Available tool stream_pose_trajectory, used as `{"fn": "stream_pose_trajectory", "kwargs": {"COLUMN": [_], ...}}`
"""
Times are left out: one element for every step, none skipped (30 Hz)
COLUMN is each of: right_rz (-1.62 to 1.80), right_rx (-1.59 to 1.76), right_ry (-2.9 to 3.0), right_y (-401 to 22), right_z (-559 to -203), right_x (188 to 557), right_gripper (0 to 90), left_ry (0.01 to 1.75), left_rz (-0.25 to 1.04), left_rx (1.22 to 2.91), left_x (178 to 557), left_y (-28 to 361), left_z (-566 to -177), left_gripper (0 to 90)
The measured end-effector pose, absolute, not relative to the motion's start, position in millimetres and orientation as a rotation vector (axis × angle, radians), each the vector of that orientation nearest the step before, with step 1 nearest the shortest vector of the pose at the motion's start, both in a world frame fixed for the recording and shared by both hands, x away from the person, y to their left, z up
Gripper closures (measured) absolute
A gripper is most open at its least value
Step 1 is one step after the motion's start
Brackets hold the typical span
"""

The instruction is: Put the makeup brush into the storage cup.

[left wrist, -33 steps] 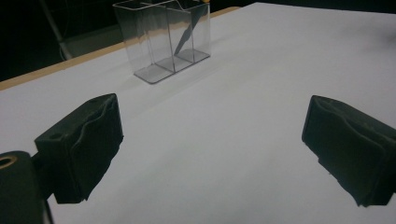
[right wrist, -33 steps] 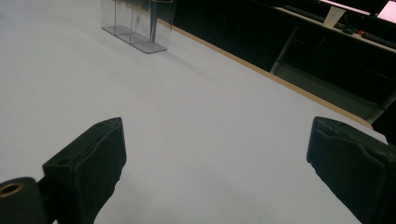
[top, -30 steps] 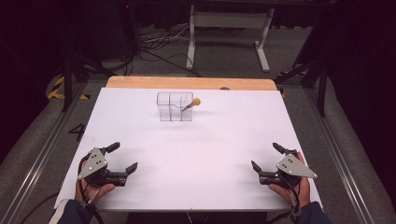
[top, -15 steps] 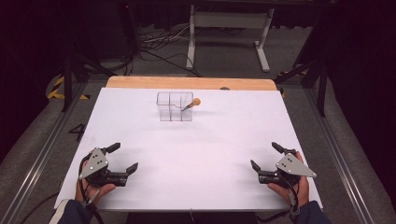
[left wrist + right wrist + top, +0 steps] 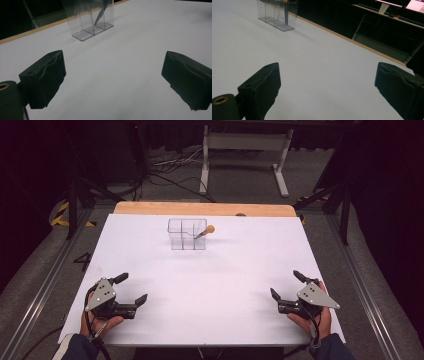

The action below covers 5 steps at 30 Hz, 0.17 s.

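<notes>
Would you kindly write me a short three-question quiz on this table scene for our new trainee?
1. True or false: the left gripper and the right gripper both have their jaws apart with nothing between them.
2. Which compartment of the clear box holds the tool with the orange knob? A. a left one B. a right one C. none, it lies on the table
3. Fill in: the clear box stands nearer the ____ edge of the table, away from the person.

Key: 1 true; 2 B; 3 far
</notes>
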State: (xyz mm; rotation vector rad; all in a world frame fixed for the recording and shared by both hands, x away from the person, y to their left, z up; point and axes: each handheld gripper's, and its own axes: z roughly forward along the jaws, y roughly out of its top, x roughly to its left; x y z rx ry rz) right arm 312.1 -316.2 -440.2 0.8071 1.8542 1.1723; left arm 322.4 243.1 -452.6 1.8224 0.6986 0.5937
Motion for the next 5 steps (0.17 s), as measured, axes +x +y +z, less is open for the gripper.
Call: {"fn": "stream_pose_trajectory", "kwargs": {"right_rz": [1.177,1.178,1.172,1.174,1.177], "right_rx": [0.808,0.810,0.810,0.811,0.814], "right_ry": [1.854,1.858,1.862,1.861,1.858], "right_y": [-316.3,-316.4,-317.0,-317.4,-318.5], "right_z": [-440.6,-441.1,-441.8,-442.1,-441.6], "right_x": [312.1,311.9,311.4,310.9,310.3], "right_gripper": [7.4,7.4,7.3,7.4,7.3], "left_ry": [0.699,0.698,0.699,0.698,0.699], "left_rz": [0.595,0.601,0.597,0.597,0.596], "left_rx": [1.819,1.814,1.813,1.817,1.817], "left_x": [322.3,322.6,322.6,323.1,323.6], "left_y": [242.9,242.2,241.2,240.5,239.9], "left_z": [-452.2,-451.7,-451.7,-451.8,-452.1], "left_gripper": [6.3,6.3,6.3,6.3,6.3]}}
